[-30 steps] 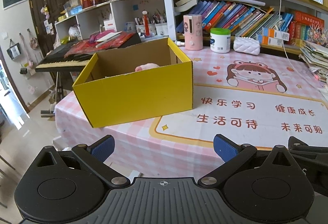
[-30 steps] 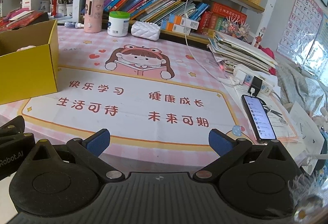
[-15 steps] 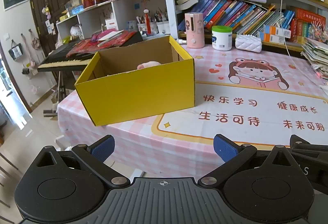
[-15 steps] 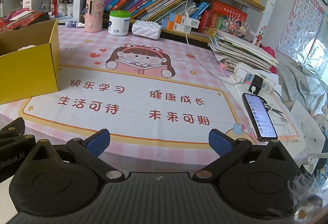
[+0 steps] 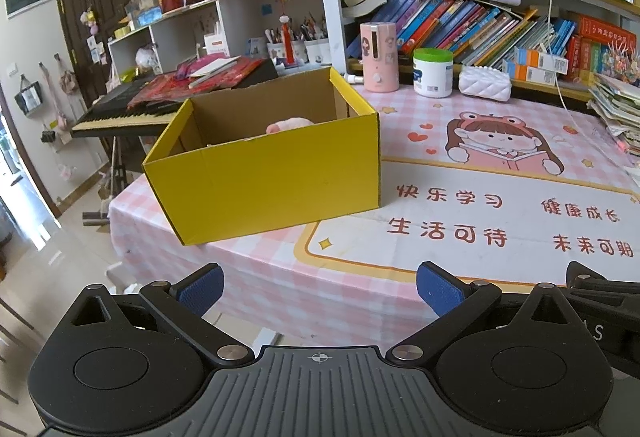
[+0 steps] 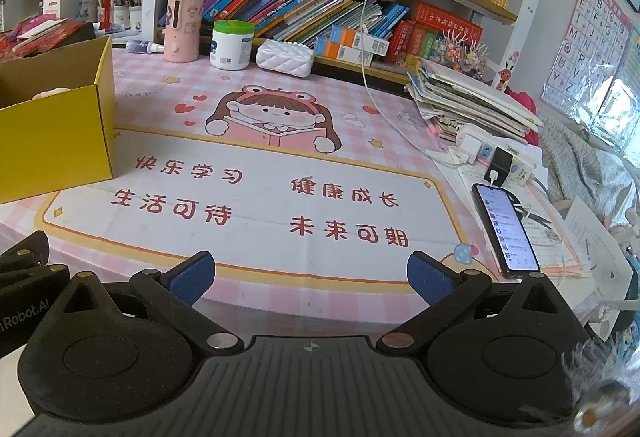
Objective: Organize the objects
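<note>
A yellow cardboard box (image 5: 272, 177) stands open on the left part of the pink checked table mat (image 5: 500, 205); it also shows at the left edge of the right wrist view (image 6: 52, 141). A pink soft thing (image 5: 290, 125) peeks over its rim, mostly hidden. My left gripper (image 5: 318, 287) hovers open and empty off the table's front edge, well short of the box. My right gripper (image 6: 310, 277) is open and empty too, held over the front edge of the mat.
At the back stand a pink cylinder (image 6: 182, 27), a green-lidded white jar (image 6: 232, 45) and a white quilted pouch (image 6: 285, 57) below crowded bookshelves. A phone (image 6: 506, 233), a power strip (image 6: 496, 157) and a stack of papers (image 6: 472, 101) lie at the right. A keyboard (image 5: 124, 109) stands left of the table.
Both grippers have drawn back slightly from the table; the box and mat look a little farther off. Nothing on the table has moved.
</note>
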`<state>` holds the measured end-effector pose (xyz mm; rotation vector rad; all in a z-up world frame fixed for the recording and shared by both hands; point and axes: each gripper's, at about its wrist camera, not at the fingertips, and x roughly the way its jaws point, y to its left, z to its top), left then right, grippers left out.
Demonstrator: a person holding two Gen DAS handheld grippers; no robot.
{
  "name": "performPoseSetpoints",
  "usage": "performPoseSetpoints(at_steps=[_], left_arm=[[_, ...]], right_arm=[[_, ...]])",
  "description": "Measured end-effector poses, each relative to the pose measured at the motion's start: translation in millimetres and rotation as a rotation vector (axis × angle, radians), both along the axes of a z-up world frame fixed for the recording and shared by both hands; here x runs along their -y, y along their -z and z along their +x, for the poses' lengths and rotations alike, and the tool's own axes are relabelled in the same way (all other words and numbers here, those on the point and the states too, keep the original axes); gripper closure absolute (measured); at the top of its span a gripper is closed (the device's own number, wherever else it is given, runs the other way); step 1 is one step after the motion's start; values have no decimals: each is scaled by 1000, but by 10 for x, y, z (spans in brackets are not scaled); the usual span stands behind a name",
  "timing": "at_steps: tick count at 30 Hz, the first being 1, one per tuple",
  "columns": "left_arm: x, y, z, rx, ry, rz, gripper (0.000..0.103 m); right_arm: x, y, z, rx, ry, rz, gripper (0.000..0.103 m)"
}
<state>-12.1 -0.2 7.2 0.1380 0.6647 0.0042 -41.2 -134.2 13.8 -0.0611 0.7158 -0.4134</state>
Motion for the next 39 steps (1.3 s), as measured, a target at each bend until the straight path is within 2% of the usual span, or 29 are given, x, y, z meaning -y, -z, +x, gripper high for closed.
performPoseSetpoints(at_steps=[3, 7, 9, 15, 39], left_arm=[[-12, -15, 15, 7, 0, -11, 0], [-74, -88, 21, 40, -13, -63, 0], [-81, -96, 33, 38, -5, -86, 0], [-18, -74, 49, 18, 36, -89, 0], [-9, -51, 73, -7, 60, -135, 0]], right_arm=[[13, 3, 6, 1, -5, 11, 0], [15, 31, 39, -21, -36, 32, 0], [-15, 37, 42, -25, -79, 46, 0], [-133, -9, 20, 7, -186, 61, 0], [-145, 10, 45, -2, -194, 91, 0]])
